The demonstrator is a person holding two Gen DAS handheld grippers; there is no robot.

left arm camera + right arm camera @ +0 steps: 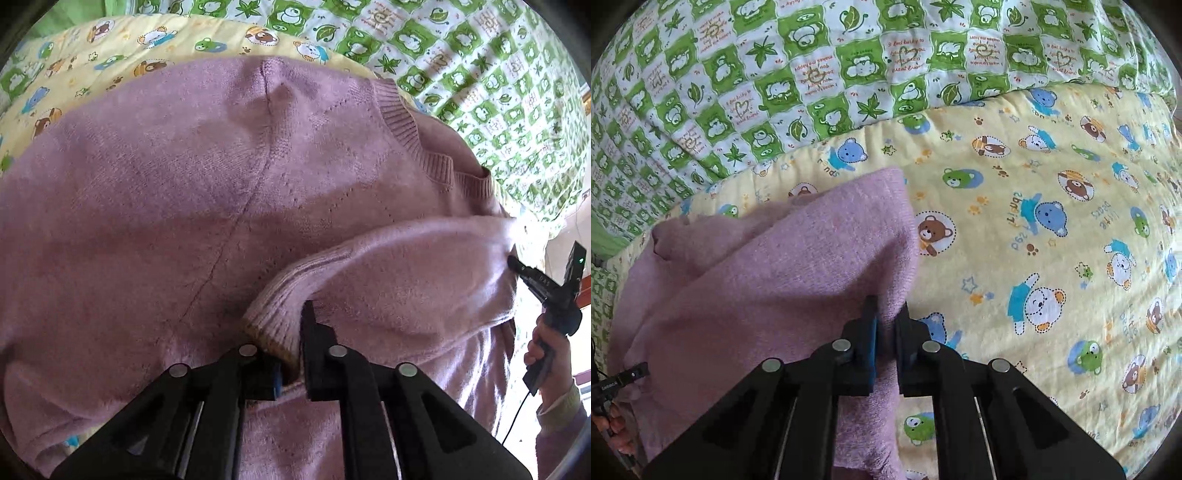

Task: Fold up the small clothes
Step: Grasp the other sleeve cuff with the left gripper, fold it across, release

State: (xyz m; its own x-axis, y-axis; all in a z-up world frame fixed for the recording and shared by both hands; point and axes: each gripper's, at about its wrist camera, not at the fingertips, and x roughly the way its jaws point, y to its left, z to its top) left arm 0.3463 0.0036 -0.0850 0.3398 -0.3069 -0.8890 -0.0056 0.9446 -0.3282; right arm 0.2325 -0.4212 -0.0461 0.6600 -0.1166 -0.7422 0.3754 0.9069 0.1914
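A small pink knitted sweater (184,177) lies spread on a yellow bear-print sheet (92,48). My left gripper (291,332) is shut on the ribbed cuff of its sleeve (388,280), which is lifted and folded across the body. The right gripper (517,266) shows at the right edge of the left wrist view, pinching the sweater's far edge. In the right wrist view my right gripper (888,317) is shut on the edge of the pink sweater (757,277), held above the yellow sheet (1034,240).
A green and white frog-print quilt (812,74) lies beyond the yellow sheet and also shows in the left wrist view (480,74). A hand (543,347) holds the right gripper's handle. Bare yellow sheet stretches to the right of the sweater.
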